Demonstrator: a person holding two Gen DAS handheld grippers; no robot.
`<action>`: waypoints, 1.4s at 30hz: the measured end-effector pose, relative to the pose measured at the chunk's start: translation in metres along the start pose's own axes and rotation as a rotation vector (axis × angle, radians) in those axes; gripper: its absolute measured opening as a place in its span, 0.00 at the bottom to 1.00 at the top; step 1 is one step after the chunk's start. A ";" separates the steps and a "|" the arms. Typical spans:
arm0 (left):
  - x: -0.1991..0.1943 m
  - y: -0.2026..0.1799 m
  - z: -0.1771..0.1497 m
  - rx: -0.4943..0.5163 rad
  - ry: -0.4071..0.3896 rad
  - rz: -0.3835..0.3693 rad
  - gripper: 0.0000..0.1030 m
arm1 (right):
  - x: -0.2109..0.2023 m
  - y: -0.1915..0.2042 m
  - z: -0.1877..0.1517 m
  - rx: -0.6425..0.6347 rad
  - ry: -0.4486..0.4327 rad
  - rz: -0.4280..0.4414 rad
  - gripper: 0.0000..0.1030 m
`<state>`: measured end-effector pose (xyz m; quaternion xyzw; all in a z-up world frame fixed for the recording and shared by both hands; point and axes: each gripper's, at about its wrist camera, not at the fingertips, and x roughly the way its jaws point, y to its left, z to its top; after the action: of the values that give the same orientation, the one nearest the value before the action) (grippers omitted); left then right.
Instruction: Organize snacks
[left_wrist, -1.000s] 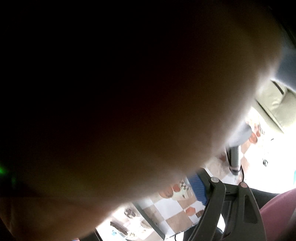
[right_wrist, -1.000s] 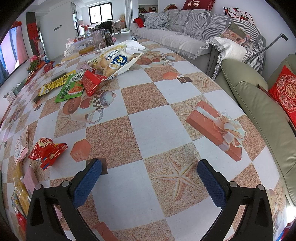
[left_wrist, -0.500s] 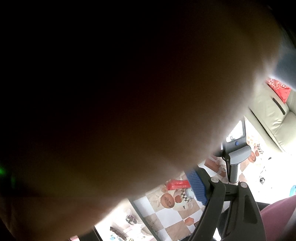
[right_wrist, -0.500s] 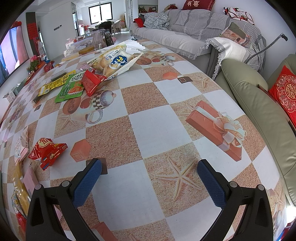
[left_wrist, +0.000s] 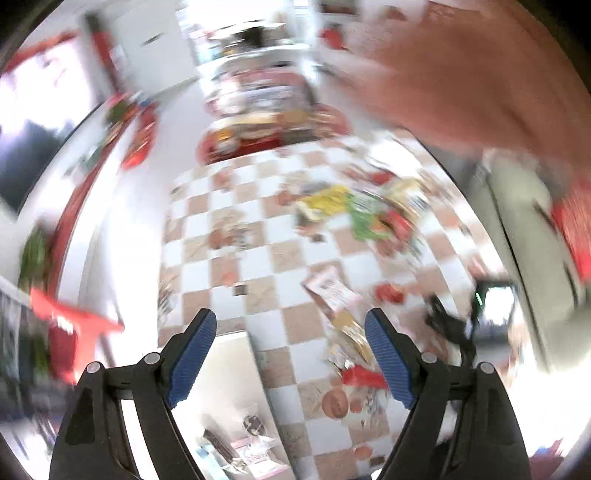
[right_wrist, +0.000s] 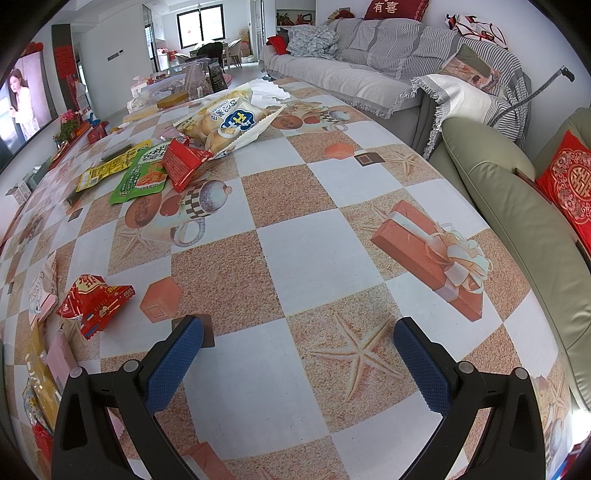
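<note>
View: heavily blurred, looking down over a table.
Left gripper (left_wrist: 290, 354): jaws wide apart, nothing between the blue pads (left_wrist: 192, 360).
Table (left_wrist: 295, 332): checkered cloth of white and tan squares.
Snack packets (left_wrist: 364, 210): yellow, green and red, clustered at the far right of the table.
Pale packet (left_wrist: 330, 290): nearer, just beyond the right finger.
Hand (left_wrist: 461, 74): blurred, fills the upper right corner.
</note>
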<state>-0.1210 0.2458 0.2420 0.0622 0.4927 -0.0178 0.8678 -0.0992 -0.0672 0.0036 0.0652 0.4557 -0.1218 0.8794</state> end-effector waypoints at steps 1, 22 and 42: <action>0.002 0.005 0.006 -0.050 -0.004 0.012 0.83 | 0.000 0.000 0.000 0.000 0.000 0.000 1.00; -0.022 0.063 0.026 -0.219 -0.077 0.106 0.83 | 0.000 0.000 0.000 0.000 0.000 0.000 1.00; -0.013 0.127 0.007 -0.531 -0.010 0.140 0.83 | -0.001 0.000 0.000 0.000 0.000 0.000 1.00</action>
<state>-0.1104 0.3706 0.2681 -0.1337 0.4704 0.1716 0.8552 -0.0997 -0.0676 0.0040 0.0653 0.4557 -0.1218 0.8793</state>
